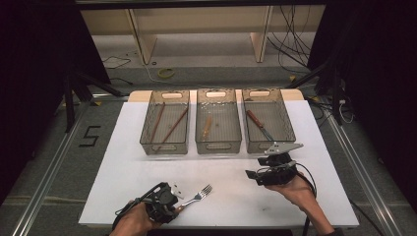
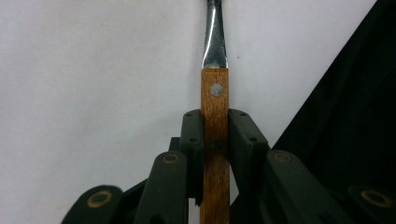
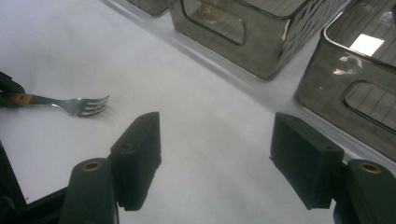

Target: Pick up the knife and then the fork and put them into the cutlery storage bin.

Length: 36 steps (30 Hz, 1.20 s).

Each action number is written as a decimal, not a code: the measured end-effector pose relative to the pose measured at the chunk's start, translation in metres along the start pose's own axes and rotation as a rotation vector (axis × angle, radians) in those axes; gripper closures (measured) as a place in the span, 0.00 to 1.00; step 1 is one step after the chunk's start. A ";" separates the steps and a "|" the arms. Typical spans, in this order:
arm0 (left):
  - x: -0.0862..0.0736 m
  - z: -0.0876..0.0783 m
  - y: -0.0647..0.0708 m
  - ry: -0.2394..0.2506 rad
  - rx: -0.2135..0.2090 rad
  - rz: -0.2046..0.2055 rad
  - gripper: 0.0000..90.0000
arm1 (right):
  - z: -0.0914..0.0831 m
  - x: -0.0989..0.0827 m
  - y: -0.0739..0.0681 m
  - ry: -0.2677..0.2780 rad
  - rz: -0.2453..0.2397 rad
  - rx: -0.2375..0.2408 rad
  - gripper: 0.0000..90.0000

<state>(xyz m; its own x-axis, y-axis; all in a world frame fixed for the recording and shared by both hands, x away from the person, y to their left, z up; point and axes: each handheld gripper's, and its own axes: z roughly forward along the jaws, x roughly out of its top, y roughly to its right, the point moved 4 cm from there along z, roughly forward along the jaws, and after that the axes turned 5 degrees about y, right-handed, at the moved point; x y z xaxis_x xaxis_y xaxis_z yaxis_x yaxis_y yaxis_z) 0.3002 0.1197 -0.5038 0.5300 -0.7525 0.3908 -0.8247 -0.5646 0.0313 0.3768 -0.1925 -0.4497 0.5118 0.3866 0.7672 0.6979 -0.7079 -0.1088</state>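
Note:
A fork (image 1: 199, 195) with a wooden handle (image 2: 215, 93) and metal tines (image 3: 79, 105) lies on the white table near its front edge. My left gripper (image 1: 173, 209) is shut on the end of the handle, with a pad pressing each side of the wood. The fork's tines point away to the upper right in the high view. My right gripper (image 1: 252, 175) hovers at the right of the table, in front of the bins. Its jaws stand wide open (image 3: 215, 154) with nothing between them, pointing toward the fork.
Three clear bins stand in a row at the back of the white sheet. The left bin (image 1: 165, 147) holds two brown sticks, the middle bin (image 1: 218, 146) a small wooden-handled utensil, and the right bin (image 1: 269, 146) a knife. Black curtains flank the table.

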 end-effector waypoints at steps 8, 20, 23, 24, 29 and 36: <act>0.001 0.000 0.001 0.022 -0.006 0.011 0.85 | 0.000 0.000 0.000 0.002 -0.002 0.001 0.38; 0.008 -0.005 0.002 0.057 -0.019 0.041 0.85 | -0.002 0.003 -0.004 0.017 -0.010 0.018 0.38; 0.013 -0.006 0.004 0.059 -0.027 0.059 0.85 | -0.003 0.005 -0.007 0.025 -0.020 0.026 0.38; 0.015 -0.006 0.005 0.063 -0.031 0.061 0.85 | -0.003 0.005 -0.008 0.028 -0.022 0.029 0.38; 0.022 -0.005 0.006 0.069 -0.037 0.078 0.85 | -0.005 0.007 -0.013 0.036 -0.036 0.040 0.38; 0.029 -0.004 0.005 0.076 -0.049 0.091 0.85 | -0.006 0.010 -0.020 0.050 -0.058 0.062 0.38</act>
<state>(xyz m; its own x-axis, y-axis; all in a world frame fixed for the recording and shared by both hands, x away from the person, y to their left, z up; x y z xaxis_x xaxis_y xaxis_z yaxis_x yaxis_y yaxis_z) 0.3107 0.0967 -0.4890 0.4380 -0.7706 0.4629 -0.8782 -0.4768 0.0372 0.3652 -0.1785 -0.4361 0.4451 0.3946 0.8039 0.7558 -0.6469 -0.1009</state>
